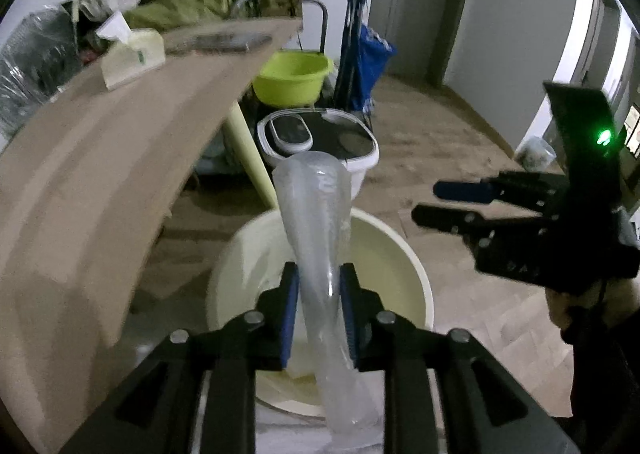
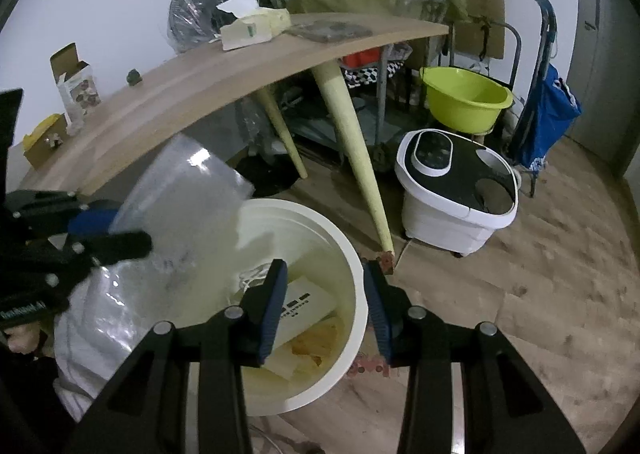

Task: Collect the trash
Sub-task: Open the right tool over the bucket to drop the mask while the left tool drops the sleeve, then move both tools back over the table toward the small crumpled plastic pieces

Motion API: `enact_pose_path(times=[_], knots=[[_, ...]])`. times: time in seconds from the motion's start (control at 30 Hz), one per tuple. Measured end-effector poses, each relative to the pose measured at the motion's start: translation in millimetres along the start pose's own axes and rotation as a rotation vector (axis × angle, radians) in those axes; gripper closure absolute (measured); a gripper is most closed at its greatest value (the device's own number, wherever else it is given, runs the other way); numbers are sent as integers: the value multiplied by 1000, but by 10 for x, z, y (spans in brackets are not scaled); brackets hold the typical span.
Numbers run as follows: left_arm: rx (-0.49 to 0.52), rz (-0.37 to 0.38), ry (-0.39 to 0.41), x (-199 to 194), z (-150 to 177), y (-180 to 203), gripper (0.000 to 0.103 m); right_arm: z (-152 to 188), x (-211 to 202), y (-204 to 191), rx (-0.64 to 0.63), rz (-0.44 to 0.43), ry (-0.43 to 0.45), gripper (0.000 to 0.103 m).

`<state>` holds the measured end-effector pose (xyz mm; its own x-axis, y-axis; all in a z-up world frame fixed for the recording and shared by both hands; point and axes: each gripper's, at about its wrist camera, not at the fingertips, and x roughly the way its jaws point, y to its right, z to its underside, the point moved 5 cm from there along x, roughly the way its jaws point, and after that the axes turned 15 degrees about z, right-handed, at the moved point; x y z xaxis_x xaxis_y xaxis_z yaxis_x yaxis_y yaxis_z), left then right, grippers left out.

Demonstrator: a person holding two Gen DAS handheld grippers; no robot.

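Trash in the form of a clear plastic cup is clamped between the jaws of the left gripper, directly above the cream bin. In the left wrist view the cup is seen edge-on, squeezed flat between the blue pads, and the bin's contents are hidden behind it. The right wrist view shows the cup from the side, ahead and to the left of the right gripper, whose jaws are spread with nothing between them; it alone reveals a white carton and yellowish scraps lying inside the bin.
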<state>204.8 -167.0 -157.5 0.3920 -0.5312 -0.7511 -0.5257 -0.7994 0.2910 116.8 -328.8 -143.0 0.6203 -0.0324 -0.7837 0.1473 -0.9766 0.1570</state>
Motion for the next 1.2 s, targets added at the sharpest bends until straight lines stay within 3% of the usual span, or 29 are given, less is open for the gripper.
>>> enact_pose_path(times=[0.13,0.4,0.87,1.2], knots=[[-17,19,-49,155,51,-40,80,-5,8,-21,1,3,-7,66],[-43,36,-84,251,109,-91,62,-48,62,-56,-7,10,-18,66],[-46,31,25,-125,52,-117,59,-214,10,-243,-70,14,0,66],[-20,-12,160,-747,3,-119,59,-458,-183,-535,-123,1,67,66]])
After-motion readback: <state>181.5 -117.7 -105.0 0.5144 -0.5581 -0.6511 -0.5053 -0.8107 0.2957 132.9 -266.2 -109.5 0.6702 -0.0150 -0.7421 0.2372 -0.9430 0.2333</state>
